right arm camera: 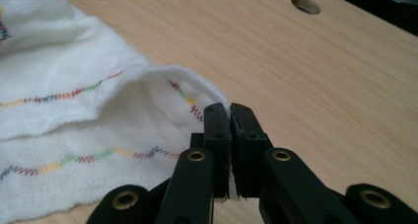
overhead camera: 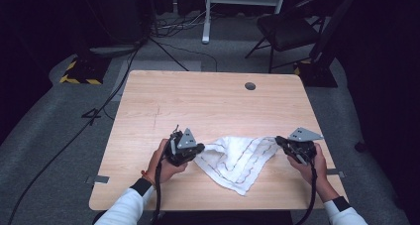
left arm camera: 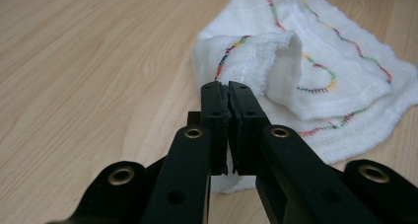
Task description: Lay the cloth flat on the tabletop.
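Note:
A white cloth point(overhead camera: 233, 158) with wavy multicoloured stitching lies crumpled on the wooden table point(overhead camera: 213, 101), between my two hands. My left gripper point(overhead camera: 200, 147) is shut on the cloth's left corner point(left arm camera: 246, 61), which rises as a fold above the black jaws in the left gripper view. My right gripper point(overhead camera: 278, 140) is shut on the right corner; in the right gripper view a thin white edge of cloth point(right arm camera: 162, 100) shows pinched between the jaws. The cloth's front corner points toward the table's near edge.
A round cable hole point(overhead camera: 250, 85) sits near the table's far edge, also seen as the hole point(right arm camera: 305, 5) in the right gripper view. A dark folding chair point(overhead camera: 289, 29), cables and stand bases are on the grey floor behind the table.

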The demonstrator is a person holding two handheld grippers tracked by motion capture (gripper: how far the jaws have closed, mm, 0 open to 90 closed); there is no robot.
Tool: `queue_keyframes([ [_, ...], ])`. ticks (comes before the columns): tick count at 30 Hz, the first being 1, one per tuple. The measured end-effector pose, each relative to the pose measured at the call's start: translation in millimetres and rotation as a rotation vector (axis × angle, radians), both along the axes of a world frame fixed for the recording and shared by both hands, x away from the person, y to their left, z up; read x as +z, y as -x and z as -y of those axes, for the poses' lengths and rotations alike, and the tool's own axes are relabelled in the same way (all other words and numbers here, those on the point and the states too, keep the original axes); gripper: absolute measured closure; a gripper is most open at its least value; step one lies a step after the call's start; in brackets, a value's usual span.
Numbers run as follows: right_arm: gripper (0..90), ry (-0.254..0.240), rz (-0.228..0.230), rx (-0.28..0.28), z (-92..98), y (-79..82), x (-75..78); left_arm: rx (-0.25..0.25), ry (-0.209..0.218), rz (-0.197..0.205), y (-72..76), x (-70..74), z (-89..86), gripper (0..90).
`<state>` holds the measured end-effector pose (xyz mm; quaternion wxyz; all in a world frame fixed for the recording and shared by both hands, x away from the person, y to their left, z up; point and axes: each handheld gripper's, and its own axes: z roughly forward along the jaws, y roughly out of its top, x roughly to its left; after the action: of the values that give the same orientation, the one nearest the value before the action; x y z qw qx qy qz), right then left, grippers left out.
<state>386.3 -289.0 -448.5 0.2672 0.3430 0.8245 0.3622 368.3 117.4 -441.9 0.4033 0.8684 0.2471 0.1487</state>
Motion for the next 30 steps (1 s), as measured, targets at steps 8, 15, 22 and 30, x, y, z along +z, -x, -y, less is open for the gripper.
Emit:
queue_keyframes([
  [8, 89.8, -0.012, -0.001, -0.042, 2.6, -31.0, 8.2, 0.088, 0.003, -0.077, -21.8, -9.0, -30.9, 85.8],
  [15, 89.9, 0.054, -0.028, -0.05, -8.4, -58.8, -6.2, 0.139, -0.041, -0.104, -33.4, -27.7, -48.4, 88.8],
  [22, 90.0, 0.097, -0.05, -0.07, -16.0, -82.5, -17.8, 0.131, -0.018, -0.133, -32.7, -33.6, -55.4, 89.6],
  [30, 79.0, 0.117, -0.069, -0.176, 2.7, -93.7, -31.8, 0.093, -0.049, -0.11, -24.6, -31.6, -23.2, 46.1],
])
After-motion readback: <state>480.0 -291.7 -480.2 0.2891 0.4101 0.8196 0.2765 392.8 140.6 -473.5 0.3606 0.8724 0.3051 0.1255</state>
